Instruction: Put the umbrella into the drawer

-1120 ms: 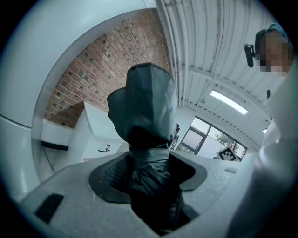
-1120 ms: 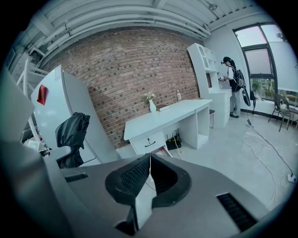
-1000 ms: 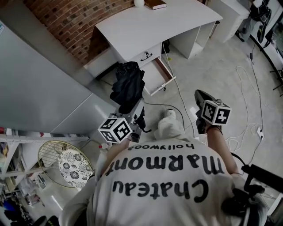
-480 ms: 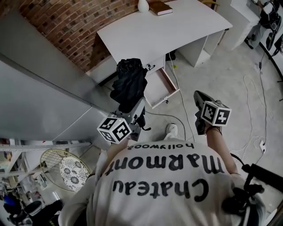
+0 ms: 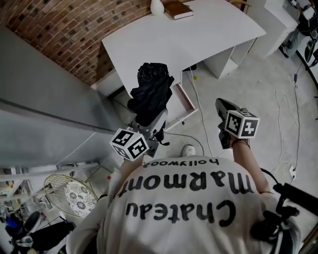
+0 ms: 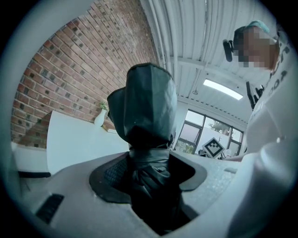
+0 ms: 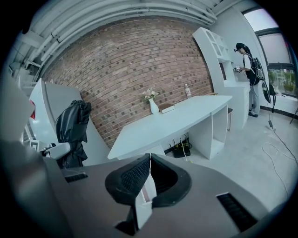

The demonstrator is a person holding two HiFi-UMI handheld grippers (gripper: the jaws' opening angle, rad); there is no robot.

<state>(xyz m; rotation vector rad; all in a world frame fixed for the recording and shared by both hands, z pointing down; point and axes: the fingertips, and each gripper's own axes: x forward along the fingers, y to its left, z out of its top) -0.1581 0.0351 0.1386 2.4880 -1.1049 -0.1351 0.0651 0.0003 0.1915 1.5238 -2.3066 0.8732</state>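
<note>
A black folded umbrella [image 5: 150, 94] stands upright in my left gripper [image 5: 154, 121], whose jaws are shut on its lower part. In the left gripper view the umbrella [image 6: 149, 116] fills the gap between the pads of the left gripper [image 6: 151, 181]. My right gripper [image 5: 222, 105] hangs to the right, shut with nothing in it; in its own view the right gripper [image 7: 149, 158] has its pads meeting. The white desk [image 5: 184, 39] lies ahead. Its drawer [image 5: 185, 101] is pulled open, partly hidden behind the umbrella. The right gripper view also shows the umbrella [image 7: 72, 132] at the left.
A white vase [image 5: 157, 6] and a book [image 5: 178, 9] sit at the desk's far edge by the brick wall. Cables [image 5: 196, 106] run over the floor below the desk. A wire stool [image 5: 69, 196] stands at the lower left. A person [image 7: 249, 69] stands by white shelves.
Both grippers have been carried forward toward the desk, the umbrella still in the left one. The desk and open drawer now sit closer, and the umbrella overlaps the drawer front.
</note>
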